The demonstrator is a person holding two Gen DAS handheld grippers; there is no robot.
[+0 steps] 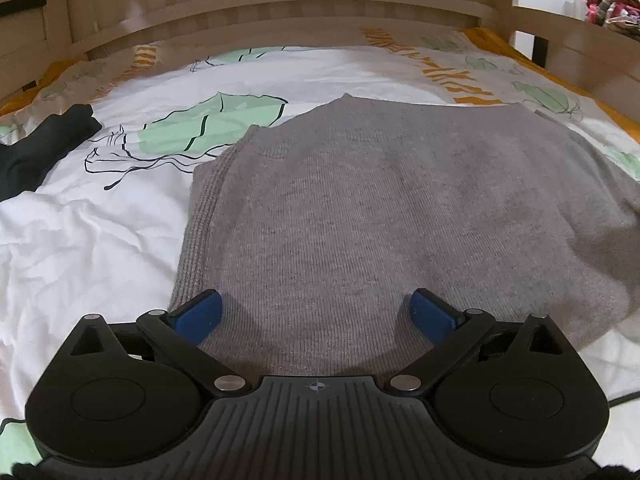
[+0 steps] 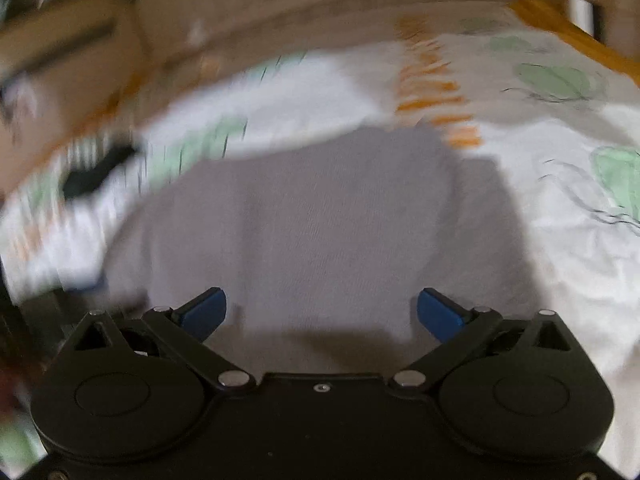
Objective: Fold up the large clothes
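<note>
A grey knit sweater lies folded and flat on the bed, its ribbed edge along the left side. My left gripper hovers over the sweater's near edge, open wide, with nothing between its blue fingers. The right wrist view is smeared by motion. In it the grey sweater lies below my right gripper, which is open wide and holds nothing.
A white bedsheet with green leaf prints and orange bands covers the bed. A black garment lies at the left. The wooden bed frame runs along the far side. Colourful clothes sit at the upper right.
</note>
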